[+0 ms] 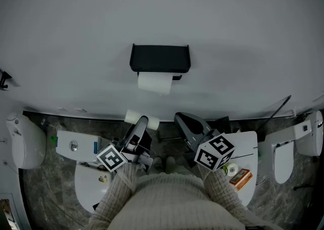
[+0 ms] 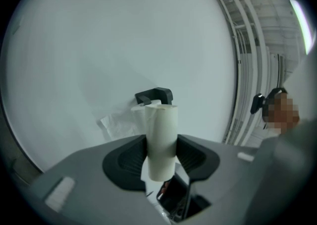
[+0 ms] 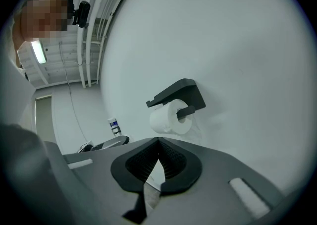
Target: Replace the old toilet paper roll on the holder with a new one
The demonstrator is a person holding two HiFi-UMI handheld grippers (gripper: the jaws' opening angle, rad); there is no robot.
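A black holder [image 1: 160, 58] is fixed to the pale wall, with a white toilet paper roll [image 1: 154, 82] on its bar and a sheet hanging down. My left gripper [image 1: 140, 122] points at the wall below it and is shut on a slim white roll [image 2: 161, 142], hardly more than a tube, standing upright between the pads. Behind that roll the left gripper view shows the holder [image 2: 154, 95]. My right gripper [image 3: 158, 144] is shut with nothing between its jaws. It sits low and short of the holder [image 3: 178, 95] and the roll [image 3: 171, 117], touching neither.
Toilets stand along the wall's foot: one at the far left [image 1: 23, 140], one under my left arm [image 1: 76, 145], one at the right [image 1: 283, 158]. A small orange box [image 1: 240, 178] and a tape roll [image 1: 232, 169] lie on a white lid. A bottle [image 3: 115, 127] stands by the wall.
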